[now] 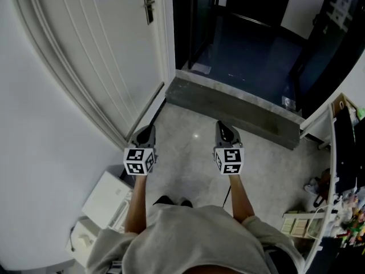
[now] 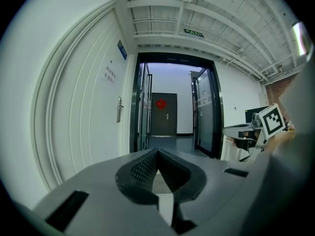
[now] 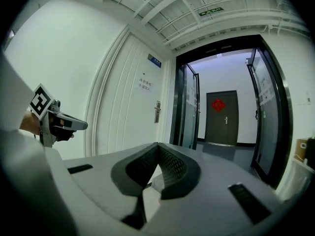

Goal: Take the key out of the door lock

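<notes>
The white door [image 1: 97,44] stands closed at the left, with its metal lock plate and handle [image 1: 147,4] far ahead of both grippers. The plate is also visible as a small shape in the left gripper view [image 2: 119,109] and the right gripper view [image 3: 157,111]. It is too small to tell whether a key is in it. My left gripper [image 1: 144,135] and right gripper [image 1: 223,130] are held side by side at waist height over the floor. Both are shut with nothing between the tips [image 2: 158,151] [image 3: 158,144].
A grey stone threshold [image 1: 228,110] crosses the floor ahead, leading into a dark corridor with glass doors [image 2: 204,112] and a far dark door [image 3: 225,117]. A white box [image 1: 108,201] sits low on the left. Cluttered shelves [image 1: 342,170] line the right.
</notes>
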Demonstrator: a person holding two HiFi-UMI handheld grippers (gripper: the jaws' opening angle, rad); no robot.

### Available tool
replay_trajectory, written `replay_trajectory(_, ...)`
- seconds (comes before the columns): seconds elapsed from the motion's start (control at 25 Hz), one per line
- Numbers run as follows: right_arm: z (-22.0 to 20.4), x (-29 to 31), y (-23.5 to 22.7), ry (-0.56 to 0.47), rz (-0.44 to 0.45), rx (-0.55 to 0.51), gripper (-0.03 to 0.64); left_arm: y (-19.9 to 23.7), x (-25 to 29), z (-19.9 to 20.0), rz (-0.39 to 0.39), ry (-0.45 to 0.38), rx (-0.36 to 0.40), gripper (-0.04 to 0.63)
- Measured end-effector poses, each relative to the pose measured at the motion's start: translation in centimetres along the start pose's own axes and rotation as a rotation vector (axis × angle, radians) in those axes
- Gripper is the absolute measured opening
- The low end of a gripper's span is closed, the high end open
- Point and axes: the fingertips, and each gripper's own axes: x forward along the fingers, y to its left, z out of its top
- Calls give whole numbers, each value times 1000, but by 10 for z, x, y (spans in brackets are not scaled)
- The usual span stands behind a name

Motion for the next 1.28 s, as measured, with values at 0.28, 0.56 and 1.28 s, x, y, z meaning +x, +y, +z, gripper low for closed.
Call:
replay_trajectory(0.28,-12,8,-14,13,2,12,23,-5,23,-7,-5,9,-9,17)
replay_trajectory(0.56,-16,39,-28,10,-8,12,23,3,54,-9,-19,11,-3,17)
replay_trajectory(1.28,-2,276,-42,37,-27,-16,23,142,251,7,-63,40,-36,17)
